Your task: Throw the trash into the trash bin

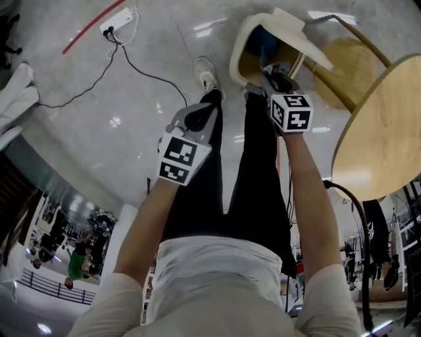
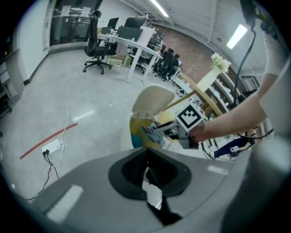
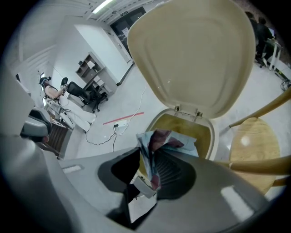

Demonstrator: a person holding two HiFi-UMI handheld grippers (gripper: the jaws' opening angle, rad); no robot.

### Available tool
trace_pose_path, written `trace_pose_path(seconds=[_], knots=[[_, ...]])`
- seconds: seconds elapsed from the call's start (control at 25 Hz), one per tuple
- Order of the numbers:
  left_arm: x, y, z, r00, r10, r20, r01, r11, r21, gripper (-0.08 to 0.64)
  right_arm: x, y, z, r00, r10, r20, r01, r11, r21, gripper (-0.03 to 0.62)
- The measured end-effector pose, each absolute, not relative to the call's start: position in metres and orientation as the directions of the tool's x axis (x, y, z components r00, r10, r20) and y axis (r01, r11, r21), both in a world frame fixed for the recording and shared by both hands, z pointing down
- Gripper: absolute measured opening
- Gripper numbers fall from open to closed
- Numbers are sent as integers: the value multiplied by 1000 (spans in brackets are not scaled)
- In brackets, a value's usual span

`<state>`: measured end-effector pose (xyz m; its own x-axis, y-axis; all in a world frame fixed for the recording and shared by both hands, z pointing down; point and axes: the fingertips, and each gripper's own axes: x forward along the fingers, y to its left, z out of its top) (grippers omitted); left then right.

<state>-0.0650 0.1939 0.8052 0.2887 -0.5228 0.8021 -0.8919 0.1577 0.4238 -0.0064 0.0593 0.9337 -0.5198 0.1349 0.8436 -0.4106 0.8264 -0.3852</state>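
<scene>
A cream pedal trash bin (image 1: 238,54) stands open on the floor, its lid (image 3: 195,54) tipped up and its yellow inside (image 3: 191,129) showing. My right gripper (image 1: 268,77) hangs over the bin's mouth. Its jaws stand a little apart, and a crumpled blue and dark red wrapper (image 3: 157,142) sits between them, lying against the left pad with a gap to the ribbed right pad. In the left gripper view the wrapper (image 2: 148,132) sticks out of the right gripper (image 2: 159,132) over the bin (image 2: 136,129). My left gripper (image 1: 196,118) hovers left of the bin, shut and empty (image 2: 145,157).
A round wooden table (image 1: 388,125) and a wooden stool (image 1: 348,62) stand right of the bin. A white power strip (image 1: 115,20) with black cable and a red floor line (image 1: 89,29) lie far left. The person's shoes (image 1: 207,74) are beside the bin. Office desks (image 2: 127,38) stand beyond.
</scene>
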Motion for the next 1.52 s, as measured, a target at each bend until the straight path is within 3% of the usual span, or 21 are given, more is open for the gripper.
trace_pose_path(seconds=[0.08, 0.2, 0.56, 0.96, 1.12, 1.52], knots=[[-63, 192, 805, 292, -524, 800, -891, 155, 427, 5, -4, 58, 932, -518, 139, 844, -410, 825, -388, 117], [-61, 190, 802, 295, -525, 798, -890, 154, 430, 5, -1, 60, 933, -503, 161, 849, -405, 824, -396, 195], [-63, 189, 795, 290, -527, 799, -892, 154, 425, 5, 8, 60, 932, -432, 171, 886, -387, 852, -353, 209], [-60, 183, 780, 279, -546, 790, -898, 143, 416, 5, 13, 61, 907, -450, 148, 881, -387, 857, -341, 208], [-60, 181, 751, 281, -554, 784, -899, 135, 417, 6, 16, 58, 871, -456, 110, 883, -397, 863, -312, 113], [-64, 181, 669, 274, -575, 771, -918, 83, 388, 6, 15, 55, 766, -497, 53, 866, -404, 869, -285, 62]])
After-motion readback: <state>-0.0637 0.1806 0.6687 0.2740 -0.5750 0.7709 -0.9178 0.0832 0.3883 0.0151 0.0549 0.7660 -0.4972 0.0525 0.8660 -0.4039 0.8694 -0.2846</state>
